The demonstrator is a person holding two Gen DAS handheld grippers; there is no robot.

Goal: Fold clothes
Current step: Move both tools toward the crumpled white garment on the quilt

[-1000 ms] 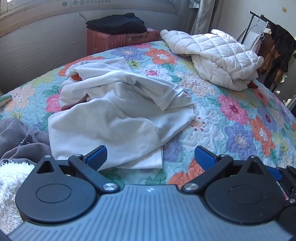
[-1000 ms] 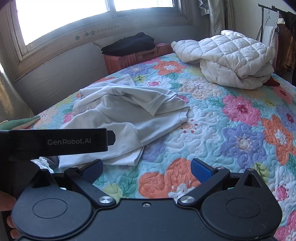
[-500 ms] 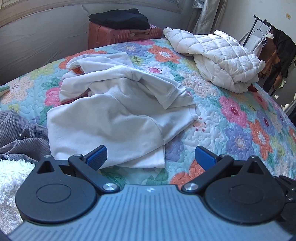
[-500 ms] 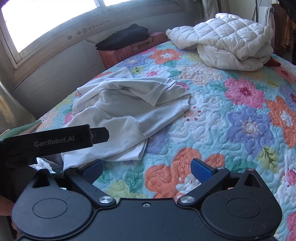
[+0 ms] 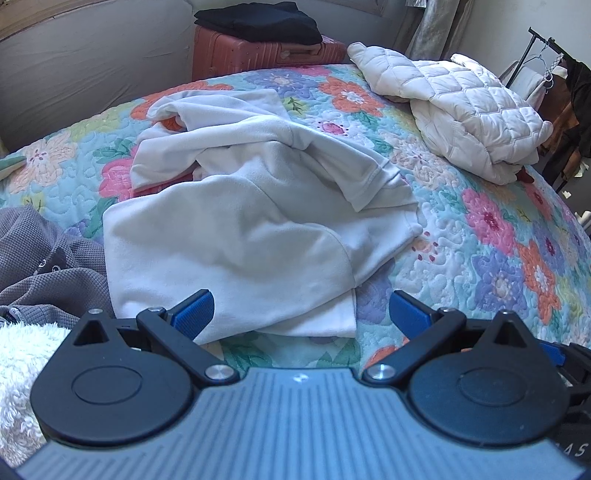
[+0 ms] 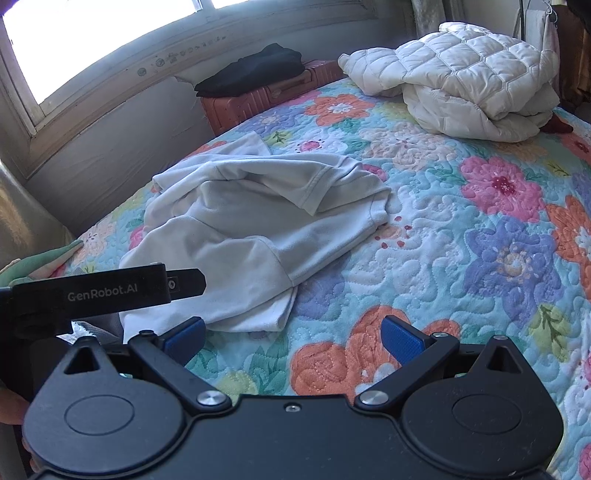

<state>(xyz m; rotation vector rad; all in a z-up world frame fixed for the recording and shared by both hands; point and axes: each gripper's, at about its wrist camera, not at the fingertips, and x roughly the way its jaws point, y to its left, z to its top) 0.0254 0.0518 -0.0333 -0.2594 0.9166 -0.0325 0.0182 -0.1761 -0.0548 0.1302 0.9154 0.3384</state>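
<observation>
So, going L to R. At 9 o'clock in the left wrist view a crumpled grey waffle-knit garment [image 5: 48,266] lies bunched at the bed edge, w/ a fluffy white fleece item [image 5: 22,365] just below it. Neither looks folded. Centre: the pale white soft-fabric top [image 5: 243,229] lies rumpled on the floral quilted bedspread [image 5: 498,251], sleeve flopped across the body, hem doubled near 6 o'clock; loosely heaped, not a neat fold, so I judge it needs flattening and folding. At 1 o'clock the cream quilted puffer jacket [image 5: 465,110] sits in a rough bundle, approx halved.

Containers: a salmon-pink ribbed hard-shell suitcase [image 5: 258,55] at 12 o'clock, shut, w/ folded black clothing [image 5: 258,20] stacked on top. Contents not visible.

The left gripper [image 5: 299,310] has its jaws spread wide and empty, just short of the top's near hem. The right gripper [image 6: 291,334] is likewise wide apart, holding nothing, over the bedspread.
</observation>
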